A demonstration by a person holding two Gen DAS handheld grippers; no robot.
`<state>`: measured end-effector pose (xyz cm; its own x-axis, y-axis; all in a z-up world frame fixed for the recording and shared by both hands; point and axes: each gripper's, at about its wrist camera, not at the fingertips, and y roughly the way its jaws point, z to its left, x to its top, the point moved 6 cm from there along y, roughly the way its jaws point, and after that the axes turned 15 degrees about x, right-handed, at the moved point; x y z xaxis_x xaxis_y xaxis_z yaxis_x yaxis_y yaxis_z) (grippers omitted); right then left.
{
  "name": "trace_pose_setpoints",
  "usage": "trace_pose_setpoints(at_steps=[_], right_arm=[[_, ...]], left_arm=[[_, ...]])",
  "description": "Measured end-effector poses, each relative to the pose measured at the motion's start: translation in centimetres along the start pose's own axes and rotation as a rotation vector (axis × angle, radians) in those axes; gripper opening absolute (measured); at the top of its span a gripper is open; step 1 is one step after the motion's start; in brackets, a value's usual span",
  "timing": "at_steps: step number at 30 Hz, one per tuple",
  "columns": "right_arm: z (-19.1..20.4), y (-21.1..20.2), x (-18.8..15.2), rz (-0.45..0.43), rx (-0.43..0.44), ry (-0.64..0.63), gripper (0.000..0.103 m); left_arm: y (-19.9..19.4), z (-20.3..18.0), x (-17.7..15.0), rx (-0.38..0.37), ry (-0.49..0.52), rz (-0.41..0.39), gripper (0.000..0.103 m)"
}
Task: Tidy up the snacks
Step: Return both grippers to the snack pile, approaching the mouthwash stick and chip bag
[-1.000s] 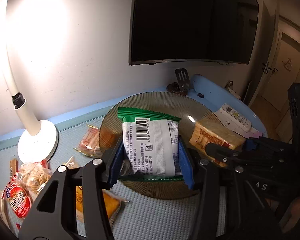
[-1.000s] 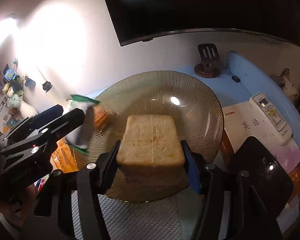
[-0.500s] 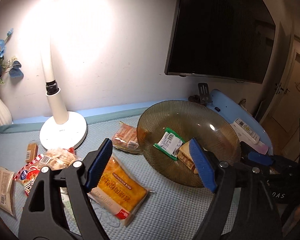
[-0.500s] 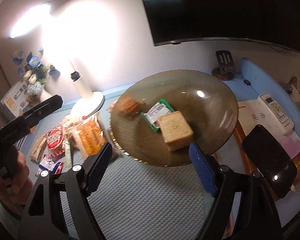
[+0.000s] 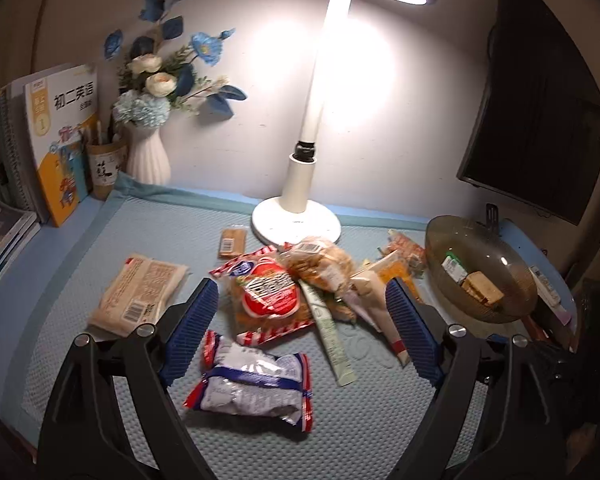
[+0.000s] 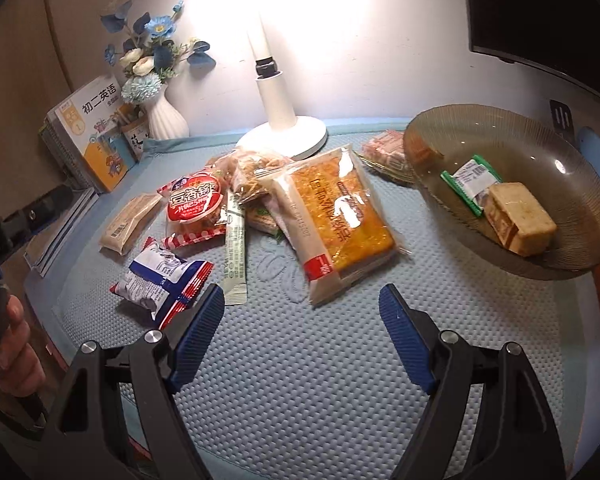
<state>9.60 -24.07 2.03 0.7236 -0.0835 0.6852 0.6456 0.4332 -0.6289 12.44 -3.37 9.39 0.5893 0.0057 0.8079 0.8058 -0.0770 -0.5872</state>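
Note:
A ribbed brown glass bowl (image 6: 540, 152) (image 5: 460, 236) stands at the right and holds a green-edged white packet (image 6: 471, 182) and a wrapped bread block (image 6: 518, 218). Loose snacks lie on the blue mat: a large orange cake packet (image 6: 340, 216), a red round-label packet (image 5: 270, 292) (image 6: 196, 200), a blue-and-white packet (image 5: 256, 386) (image 6: 162, 280), a tan packet (image 5: 140, 290) and a long stick sachet (image 6: 236, 248). My left gripper (image 5: 300, 328) hangs open over the pile, holding nothing. My right gripper (image 6: 302, 320) is open too, just in front of the orange packet.
A white desk lamp (image 5: 300, 200) stands behind the pile. A white vase with blue flowers (image 5: 148, 152), a pencil cup and upright books (image 5: 60, 140) fill the back left. A person's hand (image 6: 16, 344) holds the other gripper at the left edge of the right wrist view.
Both grippers let go of the green-edged packet and the bread block in the bowl, opened, then drew back and swung left toward the snack pile.

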Motion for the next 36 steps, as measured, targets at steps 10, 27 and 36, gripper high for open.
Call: trace_pose_setpoints(at_steps=[10, 27, 36], right_arm=[[-0.5, 5.5, -1.1, 0.005, -0.029, -0.027, 0.089], [-1.0, 6.8, -1.5, 0.028, -0.083, -0.033, 0.098], [2.0, 3.7, -1.1, -0.134, -0.239, -0.163, 0.073]], left_arm=[[5.3, 8.9, -8.3, 0.181, -0.101, 0.142, 0.089], [7.9, 11.2, -10.9, 0.200, -0.199, 0.202, 0.095], [6.9, 10.2, -11.9, 0.136, -0.184, 0.236, 0.090]])
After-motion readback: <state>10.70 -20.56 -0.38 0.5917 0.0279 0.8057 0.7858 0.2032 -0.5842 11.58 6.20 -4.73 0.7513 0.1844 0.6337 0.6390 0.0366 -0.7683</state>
